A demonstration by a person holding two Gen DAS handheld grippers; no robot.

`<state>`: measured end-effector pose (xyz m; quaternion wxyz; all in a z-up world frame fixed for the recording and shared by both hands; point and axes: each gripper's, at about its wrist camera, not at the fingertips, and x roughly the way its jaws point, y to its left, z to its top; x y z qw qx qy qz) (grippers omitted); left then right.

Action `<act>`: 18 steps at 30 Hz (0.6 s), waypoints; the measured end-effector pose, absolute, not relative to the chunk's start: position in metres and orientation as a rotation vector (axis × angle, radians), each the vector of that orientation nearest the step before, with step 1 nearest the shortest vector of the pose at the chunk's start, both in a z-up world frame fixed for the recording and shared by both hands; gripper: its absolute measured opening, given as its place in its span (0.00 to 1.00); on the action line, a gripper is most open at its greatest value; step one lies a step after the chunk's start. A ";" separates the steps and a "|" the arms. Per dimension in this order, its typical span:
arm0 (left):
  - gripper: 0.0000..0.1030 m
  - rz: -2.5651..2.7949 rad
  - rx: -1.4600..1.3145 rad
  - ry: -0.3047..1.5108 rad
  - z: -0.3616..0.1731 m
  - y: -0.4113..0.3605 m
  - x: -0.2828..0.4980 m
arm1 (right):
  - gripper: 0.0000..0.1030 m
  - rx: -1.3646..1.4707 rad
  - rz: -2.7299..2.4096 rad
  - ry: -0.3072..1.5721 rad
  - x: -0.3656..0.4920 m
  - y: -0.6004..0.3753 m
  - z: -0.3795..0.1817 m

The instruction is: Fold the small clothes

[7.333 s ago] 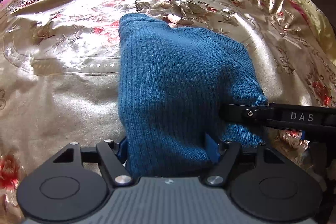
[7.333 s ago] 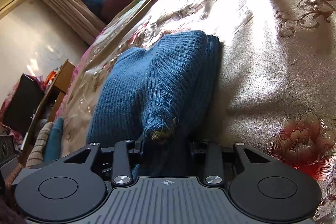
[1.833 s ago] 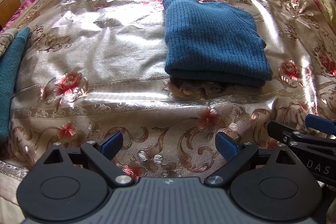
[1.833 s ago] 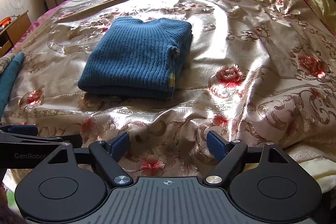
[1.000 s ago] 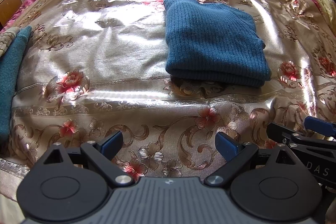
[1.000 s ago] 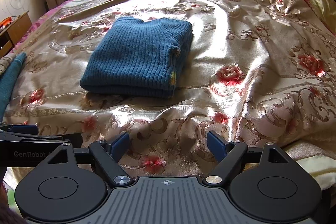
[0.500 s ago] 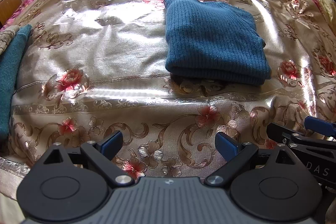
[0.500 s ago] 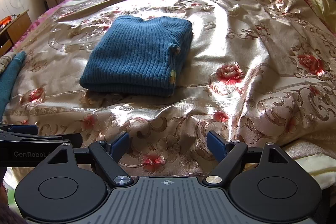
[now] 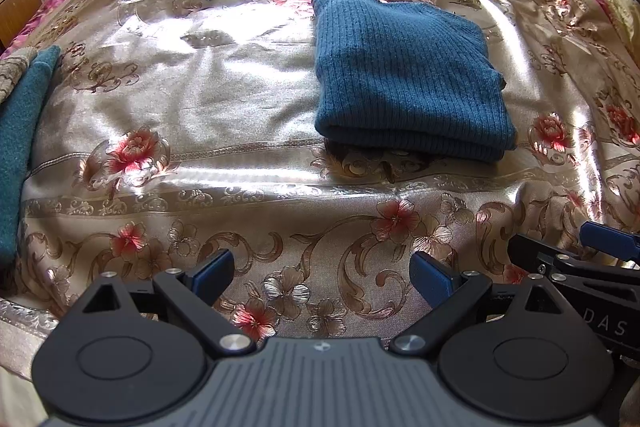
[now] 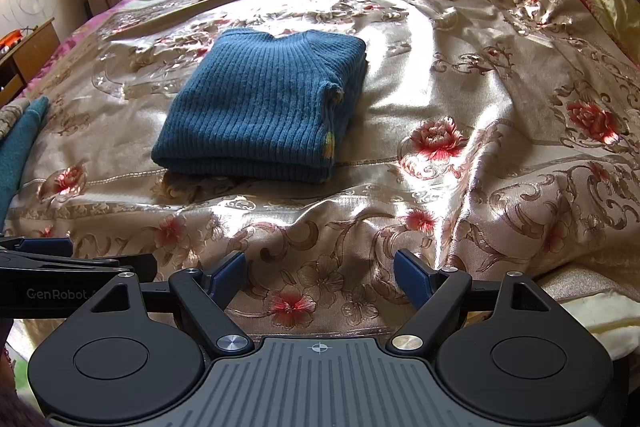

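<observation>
Right, the blue ribbed sweater looks folded already: a neat stacked rectangle w/ the collar at the far end, lying on the gold floral bedspread roughly mid-bed, a bit toward the near edge. Neither tool touches it. Left gripper hangs over the near edge of the bed, fingers spread wide w/ nothing between them; right gripper sits just beside it, likewise spread & empty, well apart from the sweater. So I'd judge this item done, and the step in hand is the pause btwn garments. A teal knit piece lies at the bed's left edge, partly out of view, prob. next. That'd call for swinging both grippers leftward, pinching it by an edge & dragging it onto open bedspread to lay flat.
</observation>
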<state>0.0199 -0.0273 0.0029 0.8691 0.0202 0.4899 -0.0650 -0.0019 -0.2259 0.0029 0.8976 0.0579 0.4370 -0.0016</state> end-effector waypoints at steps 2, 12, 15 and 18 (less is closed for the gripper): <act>0.95 -0.136 0.043 1.025 0.003 -0.027 0.020 | 0.80 0.120 -0.003 0.905 -0.002 -0.226 0.003; 0.95 -0.136 0.043 1.025 0.003 -0.027 0.020 | 0.80 0.120 -0.003 0.906 -0.003 -0.226 0.002; 0.95 -0.136 0.043 1.025 0.003 -0.027 0.020 | 0.80 0.120 -0.003 0.907 -0.002 -0.226 0.002; 0.95 -0.135 0.043 1.025 0.004 -0.028 0.020 | 0.80 0.120 -0.003 0.907 -0.003 -0.226 0.001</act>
